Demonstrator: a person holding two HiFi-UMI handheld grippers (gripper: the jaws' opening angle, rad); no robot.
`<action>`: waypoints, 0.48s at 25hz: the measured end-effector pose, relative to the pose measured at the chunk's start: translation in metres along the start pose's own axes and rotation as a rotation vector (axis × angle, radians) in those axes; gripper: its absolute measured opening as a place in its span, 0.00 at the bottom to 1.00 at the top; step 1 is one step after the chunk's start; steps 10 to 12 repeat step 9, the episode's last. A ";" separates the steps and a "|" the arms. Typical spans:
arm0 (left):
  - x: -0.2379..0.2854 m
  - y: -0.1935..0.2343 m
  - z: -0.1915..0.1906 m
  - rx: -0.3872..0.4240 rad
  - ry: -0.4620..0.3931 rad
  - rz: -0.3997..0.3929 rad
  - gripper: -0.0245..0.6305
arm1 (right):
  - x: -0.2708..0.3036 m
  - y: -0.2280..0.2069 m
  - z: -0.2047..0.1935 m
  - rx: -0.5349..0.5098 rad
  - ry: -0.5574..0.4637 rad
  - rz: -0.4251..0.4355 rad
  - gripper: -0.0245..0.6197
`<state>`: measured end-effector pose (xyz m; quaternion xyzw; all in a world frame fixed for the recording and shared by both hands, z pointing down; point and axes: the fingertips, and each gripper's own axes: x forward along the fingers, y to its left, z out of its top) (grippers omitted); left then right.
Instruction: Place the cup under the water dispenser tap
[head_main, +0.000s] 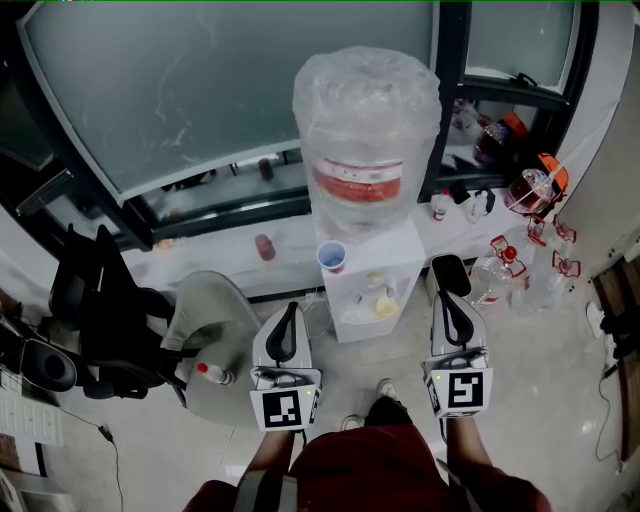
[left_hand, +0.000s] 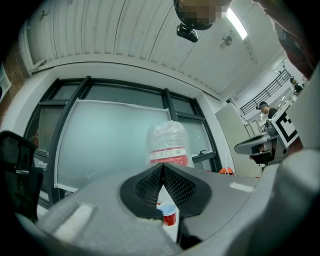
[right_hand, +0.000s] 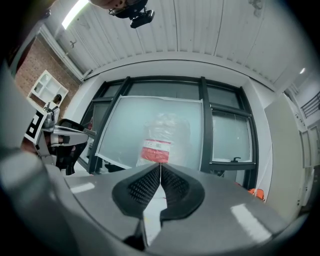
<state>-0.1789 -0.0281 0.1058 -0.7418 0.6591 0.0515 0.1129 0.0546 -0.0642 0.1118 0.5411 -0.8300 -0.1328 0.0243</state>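
Cup (head_main: 331, 257) stands on the water dispenser's (head_main: 400, 262) top, front left corner.
Your left claw (head_main: 291, 312) and right claw (head_main: 448, 272) are both pinched together and empty, short of it, so nothing holds it.

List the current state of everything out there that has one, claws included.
water dispenser: standing, no cup in its tap recess.
cup: upright on the dispenser's top, not under the tap.
big bottle: inverted on the dispenser, wrapped in clear plastic.
small bottle: lying on the chair seat, red cap on.
left claw: shut, empty.
right claw: shut, empty.
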 end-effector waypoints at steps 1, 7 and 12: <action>-0.001 0.000 0.000 0.000 -0.001 -0.001 0.05 | -0.002 0.000 0.000 0.001 -0.001 -0.003 0.05; 0.000 -0.002 -0.001 -0.009 -0.001 -0.001 0.05 | -0.003 -0.003 -0.002 -0.003 0.003 -0.009 0.05; 0.000 -0.003 -0.001 -0.014 -0.003 0.003 0.05 | -0.004 -0.004 -0.003 -0.003 0.004 -0.009 0.05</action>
